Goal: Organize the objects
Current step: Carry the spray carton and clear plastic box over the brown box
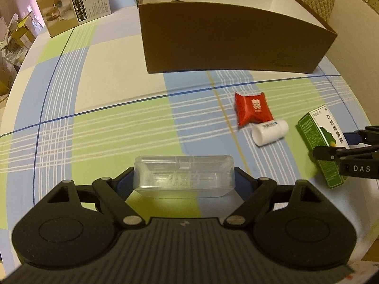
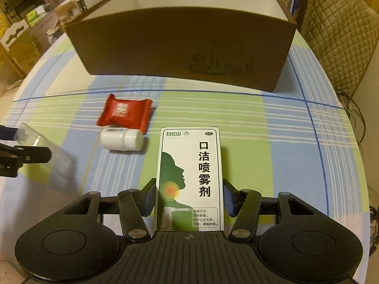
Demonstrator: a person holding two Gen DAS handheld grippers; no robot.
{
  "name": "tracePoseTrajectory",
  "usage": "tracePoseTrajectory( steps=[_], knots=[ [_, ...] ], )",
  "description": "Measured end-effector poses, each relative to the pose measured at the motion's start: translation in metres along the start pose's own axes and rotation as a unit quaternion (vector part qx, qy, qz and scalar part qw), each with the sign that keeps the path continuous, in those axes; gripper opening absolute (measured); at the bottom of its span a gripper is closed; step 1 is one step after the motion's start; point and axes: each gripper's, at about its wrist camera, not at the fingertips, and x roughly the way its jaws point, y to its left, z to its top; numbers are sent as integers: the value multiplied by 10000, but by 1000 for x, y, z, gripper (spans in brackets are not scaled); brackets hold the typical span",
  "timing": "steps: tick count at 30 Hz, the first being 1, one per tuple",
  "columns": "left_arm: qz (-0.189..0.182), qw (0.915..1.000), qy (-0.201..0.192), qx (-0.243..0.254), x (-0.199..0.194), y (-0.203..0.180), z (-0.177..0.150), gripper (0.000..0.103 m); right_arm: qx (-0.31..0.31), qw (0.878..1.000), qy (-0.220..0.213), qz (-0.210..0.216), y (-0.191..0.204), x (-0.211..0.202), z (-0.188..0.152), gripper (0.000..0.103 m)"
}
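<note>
My left gripper [image 1: 184, 179] is shut on a clear plastic case [image 1: 184, 176], held crosswise above the checked tablecloth. My right gripper [image 2: 189, 198] is shut on a green-and-white spray box [image 2: 189, 177], which also shows in the left wrist view [image 1: 322, 142]. A red candy packet [image 1: 253, 108] and a white pill bottle [image 1: 270, 131] lie on the cloth between the grippers; both show in the right wrist view, packet [image 2: 125, 113] and bottle [image 2: 122, 139]. An open brown cardboard box [image 1: 234, 40] stands behind them, also ahead in the right wrist view [image 2: 180, 47].
A printed carton [image 1: 73, 7] lies at the far left of the table. A quilted chair back [image 2: 341, 33] stands to the right of the brown box. Stacked cartons [image 2: 19, 40] sit beyond the table's left edge. The checked tablecloth [image 1: 106, 94] covers the table.
</note>
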Motion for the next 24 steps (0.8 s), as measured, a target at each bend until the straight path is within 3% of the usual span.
tracePoseTrajectory(
  steps=[10,24],
  knots=[
    [-105,9985,-505,177,-36,-15,11,83,50,9981,-518,328,9,-39,12,52],
    [-76,9906,-1329,323,-68,-23,70,83,-26,9906,-1297,425,-3,-74,75,52]
  ],
)
